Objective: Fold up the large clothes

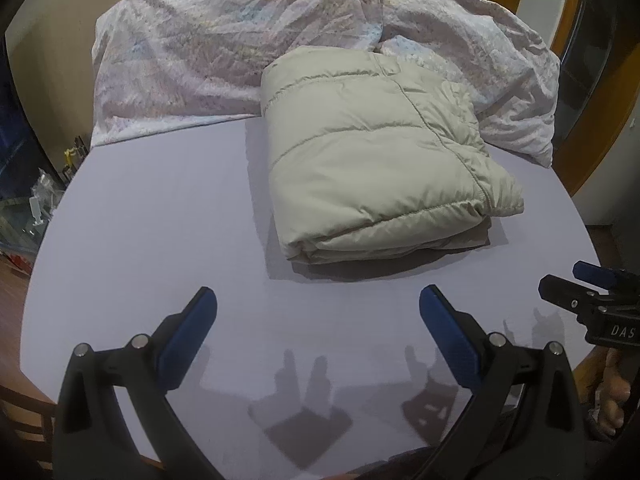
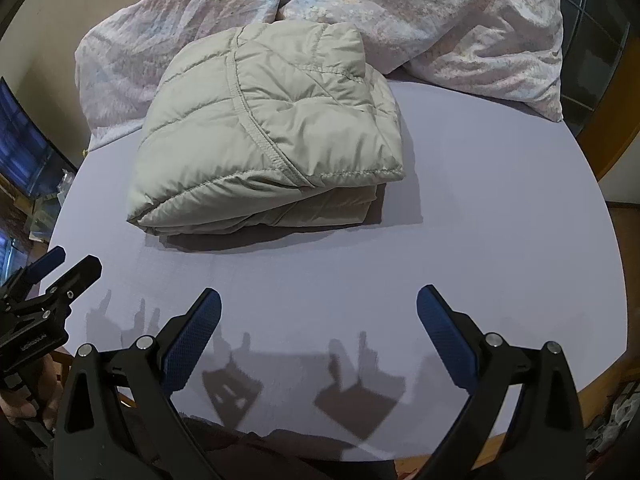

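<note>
You are working with two matching black plastic grippers, left gripper (image 1: 318, 300) and right gripper (image 2: 319, 300), each carrying blue textured pads (image 2: 191, 344) on its fingers, silver round pins (image 1: 140, 340) at the joints, and white lettering on the body.

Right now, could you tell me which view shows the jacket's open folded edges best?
The right wrist view: the jacket turns its stacked layers and hem corner toward it. The left wrist view shows mostly its smooth top.
</note>
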The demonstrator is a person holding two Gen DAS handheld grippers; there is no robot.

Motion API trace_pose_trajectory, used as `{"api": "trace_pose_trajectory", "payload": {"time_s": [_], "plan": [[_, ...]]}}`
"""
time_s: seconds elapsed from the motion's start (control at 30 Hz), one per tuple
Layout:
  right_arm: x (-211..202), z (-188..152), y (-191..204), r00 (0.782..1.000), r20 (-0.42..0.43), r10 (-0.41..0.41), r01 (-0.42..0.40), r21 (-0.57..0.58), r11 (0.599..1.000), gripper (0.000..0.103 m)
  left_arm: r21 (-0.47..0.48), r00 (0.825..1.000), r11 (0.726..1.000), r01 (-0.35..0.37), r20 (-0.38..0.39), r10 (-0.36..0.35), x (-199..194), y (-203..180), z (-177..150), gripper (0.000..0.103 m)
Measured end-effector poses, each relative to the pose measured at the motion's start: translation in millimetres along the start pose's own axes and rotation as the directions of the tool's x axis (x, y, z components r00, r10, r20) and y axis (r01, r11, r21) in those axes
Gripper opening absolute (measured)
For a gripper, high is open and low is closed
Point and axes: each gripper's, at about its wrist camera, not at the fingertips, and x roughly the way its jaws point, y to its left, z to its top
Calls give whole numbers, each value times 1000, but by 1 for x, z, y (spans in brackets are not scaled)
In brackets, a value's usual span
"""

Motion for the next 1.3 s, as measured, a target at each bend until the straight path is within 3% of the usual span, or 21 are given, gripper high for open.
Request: {"api": "trace_pose_trajectory", "payload": {"time_s": [0.37,1.3], "plan": [[-5,-9,-3,1000,9,-1,0,23,1000,100,-13,999,999,45,0,-45,-1,-2,-5,101],[-8,-13,3,1000,14,7,-7,10,1000,100,-41,999,998,53,7,-53,-4,3,-10,101]]}}
